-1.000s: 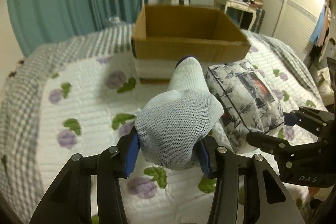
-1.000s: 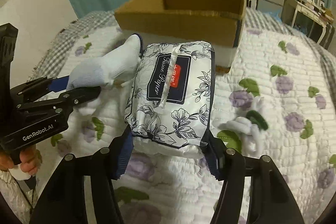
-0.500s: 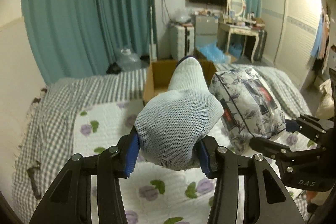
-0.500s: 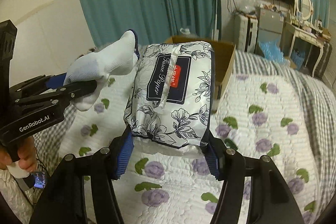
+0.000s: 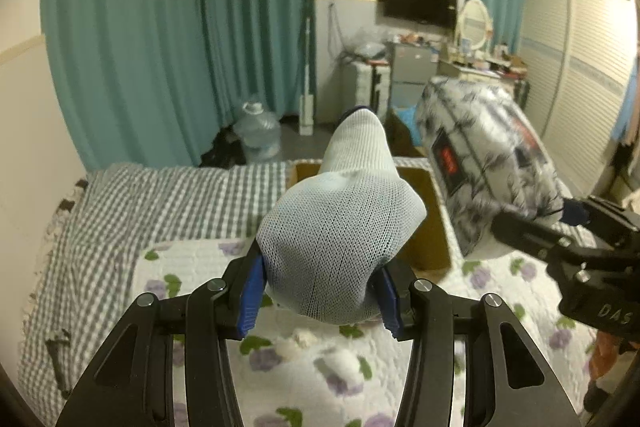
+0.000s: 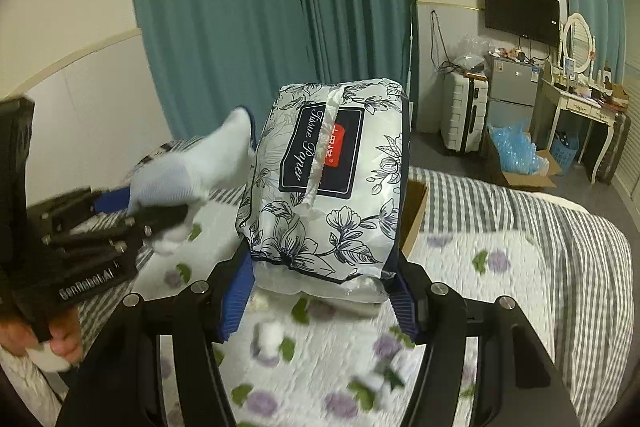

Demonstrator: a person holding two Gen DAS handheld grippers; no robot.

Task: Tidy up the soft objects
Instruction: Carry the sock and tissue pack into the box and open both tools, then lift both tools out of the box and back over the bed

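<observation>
My left gripper (image 5: pixel 320 301) is shut on a white sock (image 5: pixel 340 227) and holds it high above the bed. My right gripper (image 6: pixel 322 303) is shut on a floral tissue pack (image 6: pixel 324 183), also held up. The tissue pack also shows at the right of the left wrist view (image 5: pixel 488 163), and the sock shows at the left of the right wrist view (image 6: pixel 192 171). An open cardboard box (image 5: pixel 430 219) sits on the bed behind the sock, mostly hidden; its corner shows behind the pack in the right wrist view (image 6: pixel 416 211).
The bed has a white quilt with purple flowers (image 6: pixel 460 291) over a grey checked sheet (image 5: pixel 160 199). Small white soft bits (image 5: pixel 340 363) lie on the quilt below. Teal curtains (image 5: pixel 180 39), a water jug (image 5: pixel 256 135) and furniture stand beyond the bed.
Both grippers have risen and tilted up with their loads. The box has dropped lower in view and is now mostly hidden behind the sock and the pack.
</observation>
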